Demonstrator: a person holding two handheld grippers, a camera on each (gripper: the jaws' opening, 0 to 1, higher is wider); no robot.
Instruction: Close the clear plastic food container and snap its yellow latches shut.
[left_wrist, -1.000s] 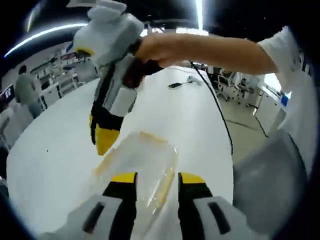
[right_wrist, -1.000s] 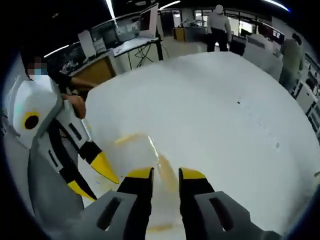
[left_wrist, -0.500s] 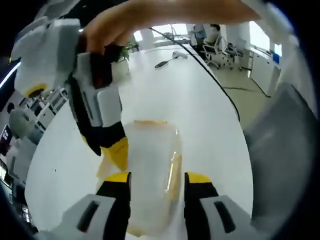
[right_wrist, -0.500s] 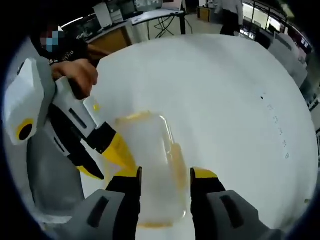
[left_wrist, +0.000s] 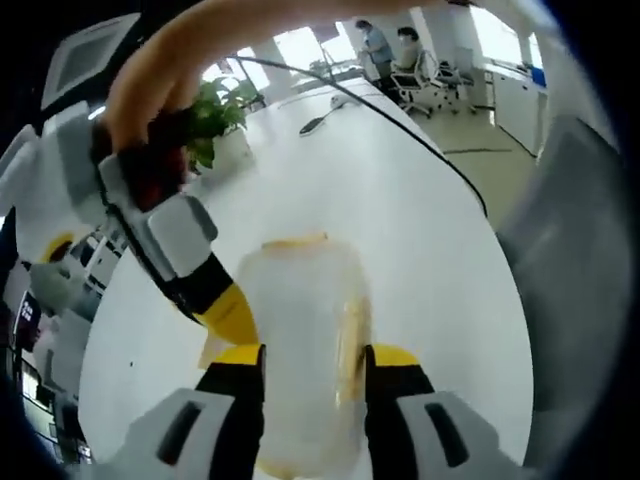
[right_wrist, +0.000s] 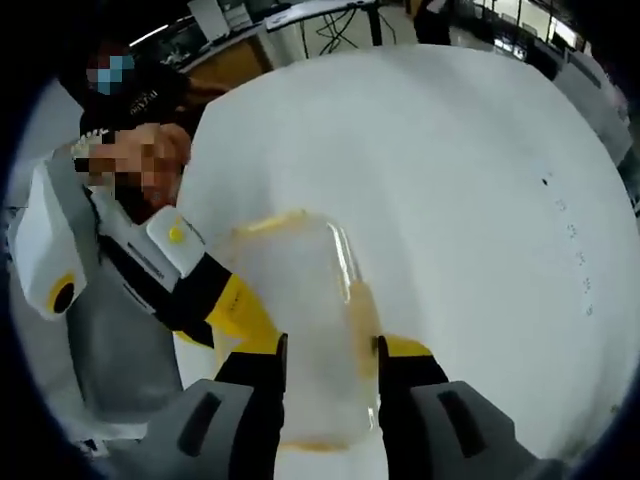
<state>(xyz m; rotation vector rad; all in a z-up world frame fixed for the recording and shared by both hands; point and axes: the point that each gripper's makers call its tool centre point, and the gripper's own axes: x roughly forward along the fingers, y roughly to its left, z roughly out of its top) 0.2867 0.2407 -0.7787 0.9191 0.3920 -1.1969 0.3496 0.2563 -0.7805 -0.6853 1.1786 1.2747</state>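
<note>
Your left gripper (left_wrist: 308, 358) has its two yellow-tipped jaws spread wide apart. Your right gripper (right_wrist: 328, 352) stands the same, jaws parted. In the left gripper view, your right hand (left_wrist: 165, 70) wraps the right gripper's handle, the arm stretching across the top.

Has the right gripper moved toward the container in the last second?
Yes. In the left gripper view, the right gripper has come down from above the table to the container's side, its yellow tip now beside it.

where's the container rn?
The clear container lies on the white table, low and centred in both views, between each claw's jaws; the right claw touches its left side.
</note>
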